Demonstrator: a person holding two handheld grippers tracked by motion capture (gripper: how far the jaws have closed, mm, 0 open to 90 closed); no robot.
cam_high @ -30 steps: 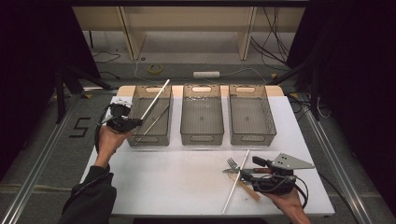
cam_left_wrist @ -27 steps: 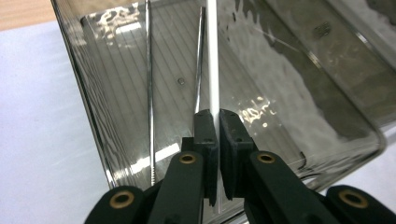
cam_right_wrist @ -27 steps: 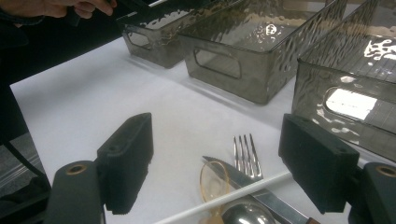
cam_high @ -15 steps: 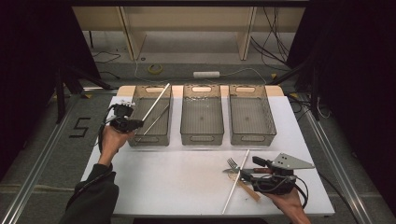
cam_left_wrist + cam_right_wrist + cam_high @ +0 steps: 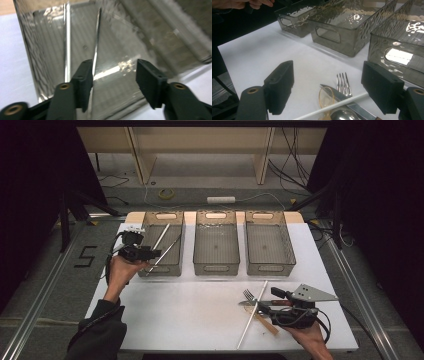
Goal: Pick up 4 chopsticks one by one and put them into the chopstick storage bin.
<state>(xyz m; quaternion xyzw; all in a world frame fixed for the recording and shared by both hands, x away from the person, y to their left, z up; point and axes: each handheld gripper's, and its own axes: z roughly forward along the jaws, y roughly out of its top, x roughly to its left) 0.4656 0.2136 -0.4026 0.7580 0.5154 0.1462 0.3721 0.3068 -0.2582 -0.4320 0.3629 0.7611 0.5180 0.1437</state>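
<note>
— Looking from the high view, what is seen at the left gripper (image 5: pixel 152 253)?

— It is held at the left of the frame, at the near edge of the left bin (image 5: pixel 162 245). Its jaws have just been opening and are now parted. In the left gripper view, a thin metal rod (image 5: pixel 96 47) is seen between the jaws, close against the left one, but it is not pressed from both sides. A second, paler rod (image 5: pixel 67 42) is seen lying in the same bin, further left in that view.

— And the right gripper (image 5: pixel 265 307)?

— It is found at the lower right of the high view, held low over the white table (image 5: pixel 190 320). Its jaws are spread wide and nothing is clamped. Between and just beyond them, in the right gripper view, a fork (image 5: pixel 342 83), a knife (image 5: pixel 342 96), a spoon (image 5: pixel 343 113) and a white stick (image 5: pixel 332 105) are seen piled together, the stick laid across the knife.

— The other bins?

— The middle bin (image 5: pixel 216 245) and the right bin (image 5: pixel 267 245) are lined up side by side at the upper centre of the high view.
</note>
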